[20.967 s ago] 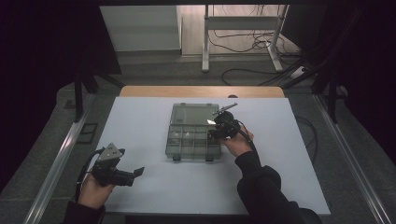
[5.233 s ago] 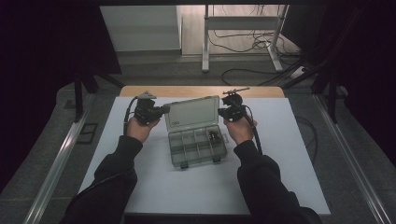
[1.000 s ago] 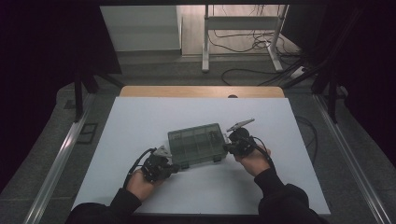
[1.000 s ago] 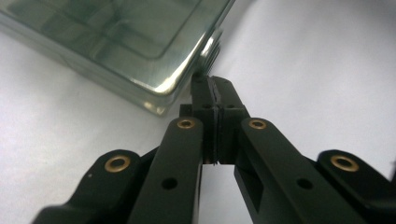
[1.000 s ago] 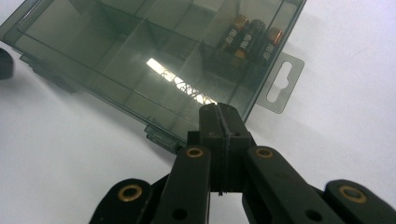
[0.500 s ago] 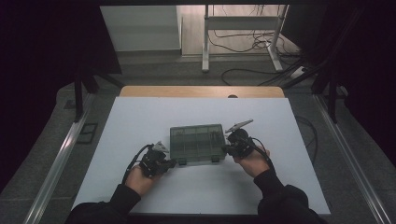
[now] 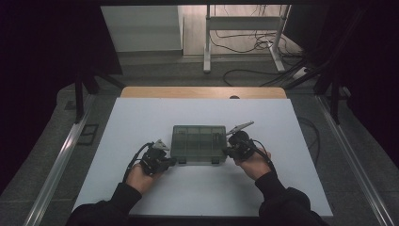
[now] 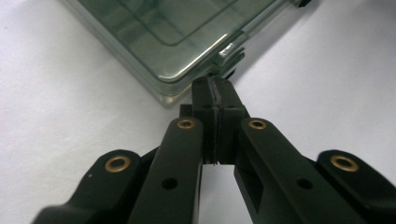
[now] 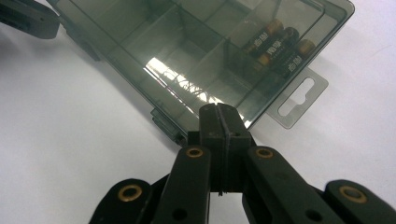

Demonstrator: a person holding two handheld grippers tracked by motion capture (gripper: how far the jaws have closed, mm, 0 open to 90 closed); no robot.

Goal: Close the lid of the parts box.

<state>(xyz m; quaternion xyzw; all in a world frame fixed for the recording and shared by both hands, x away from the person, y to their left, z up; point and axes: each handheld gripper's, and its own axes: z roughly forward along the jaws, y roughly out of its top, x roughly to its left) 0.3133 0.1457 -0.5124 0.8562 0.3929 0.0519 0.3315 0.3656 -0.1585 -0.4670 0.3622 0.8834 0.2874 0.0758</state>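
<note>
The lidded organiser box [image 7: 199, 144] is being latched: the left gripper [image 8: 215, 88] and right gripper [image 9: 220, 116], both clenched empty, are pressed apparently against its front edge; firm downward pressure is called for.

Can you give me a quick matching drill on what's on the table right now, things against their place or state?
Things:
1. left gripper
2. right gripper
3. batteries
4. organizer box

Place or state:
A. lying in an end compartment near the hang tab
B. jaws shut, tips at the box corner by a latch
C. lid closed, flat on the white table
D. jaws shut, tips at the box edge near the hang tab

Pairs: 1-B, 2-D, 3-A, 4-C
</note>
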